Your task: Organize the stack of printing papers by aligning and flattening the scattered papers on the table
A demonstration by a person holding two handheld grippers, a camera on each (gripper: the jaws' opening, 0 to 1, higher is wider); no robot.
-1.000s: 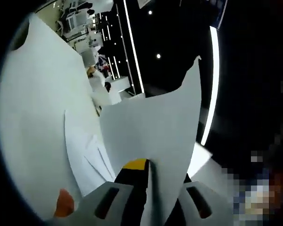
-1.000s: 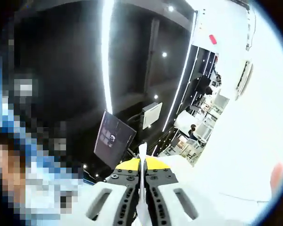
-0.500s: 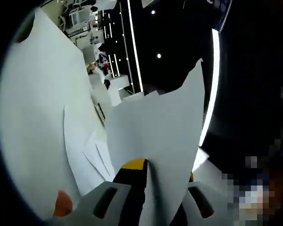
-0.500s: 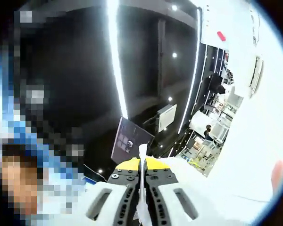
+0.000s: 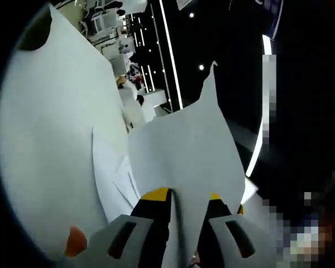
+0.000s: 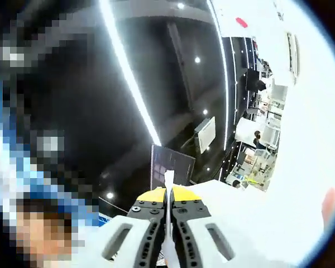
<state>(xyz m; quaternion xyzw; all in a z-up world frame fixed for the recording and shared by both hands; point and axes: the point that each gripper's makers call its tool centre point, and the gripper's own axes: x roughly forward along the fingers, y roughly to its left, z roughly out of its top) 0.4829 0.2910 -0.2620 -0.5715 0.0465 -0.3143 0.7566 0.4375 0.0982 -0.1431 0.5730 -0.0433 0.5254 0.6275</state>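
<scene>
Behind white table (image 5: 44, 139): dark room, ceiling light strips (image 6: 128, 78), scattered papers (image 5: 184, 151).

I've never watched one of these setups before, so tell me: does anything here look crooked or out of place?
Yes. The sheet of paper held in the left gripper stands up off the table and flares unevenly, one corner rising to a sharp peak. More sheets lie fanned out beside it, edges not lined up. The right gripper pinches a thin paper edge.

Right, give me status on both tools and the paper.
Left tool shut on paper sheet, held raised. Right tool shut on paper edge. More loose sheets lie overlapped on the white table. Nothing in the way.
</scene>
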